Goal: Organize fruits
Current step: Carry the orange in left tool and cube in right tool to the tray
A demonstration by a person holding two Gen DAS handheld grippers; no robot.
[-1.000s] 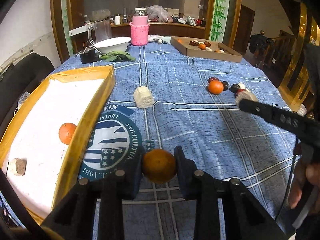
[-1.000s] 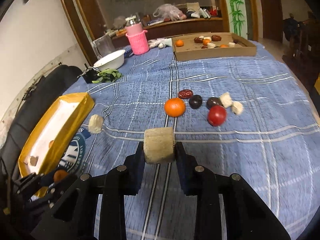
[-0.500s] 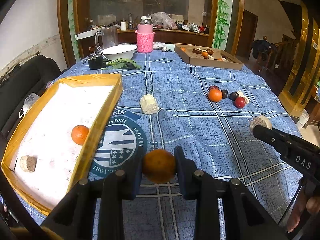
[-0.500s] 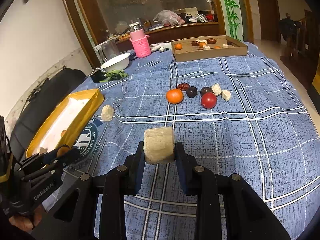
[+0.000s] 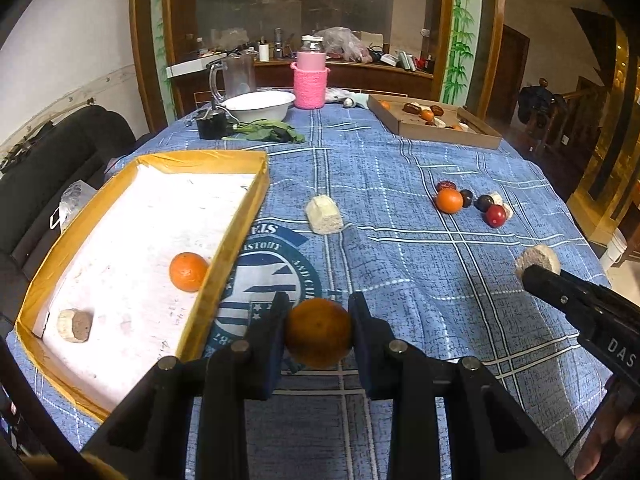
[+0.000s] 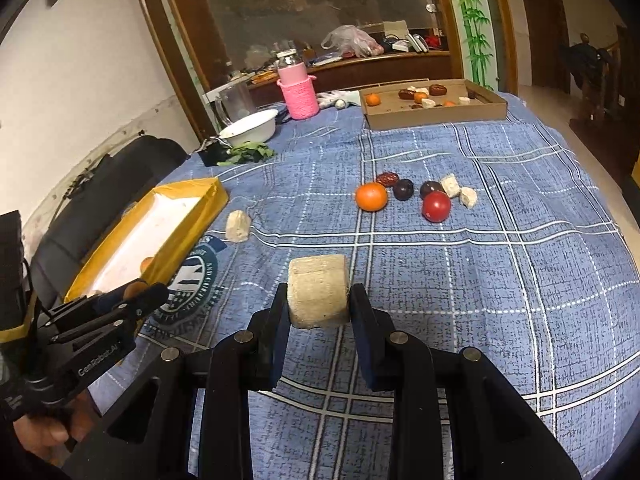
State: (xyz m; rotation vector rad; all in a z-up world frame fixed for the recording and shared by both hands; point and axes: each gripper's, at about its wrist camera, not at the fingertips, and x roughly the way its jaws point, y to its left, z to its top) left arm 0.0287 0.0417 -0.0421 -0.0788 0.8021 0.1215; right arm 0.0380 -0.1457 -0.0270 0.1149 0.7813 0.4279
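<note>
My left gripper [image 5: 318, 332] is shut on an orange [image 5: 319, 333], held above the blue cloth just right of the yellow tray [image 5: 240, 216]. The tray holds another orange [image 5: 187, 271] and a beige round chunk [image 5: 75, 325]. My right gripper [image 6: 319, 304] is shut on a beige cylinder chunk [image 6: 319, 291] above the table's near middle; it shows in the left wrist view [image 5: 538, 264] at right. A loose beige chunk [image 5: 324, 214] lies mid-table. A cluster with an orange [image 6: 371, 197], a red fruit [image 6: 436, 206], dark fruits and pale chunks lies further back.
A cardboard box [image 6: 436, 117] with several fruits stands at the far right. A white bowl [image 5: 258, 105], green leaves [image 5: 266, 130], a glass jug [image 5: 236, 76] and a pink jar [image 5: 311, 80] stand at the far edge. A black chair [image 5: 52, 168] is left of the tray.
Both grippers have pulled back and risen from the table, each keeping its load. The tray and fruit cluster now sit further away in both views.
</note>
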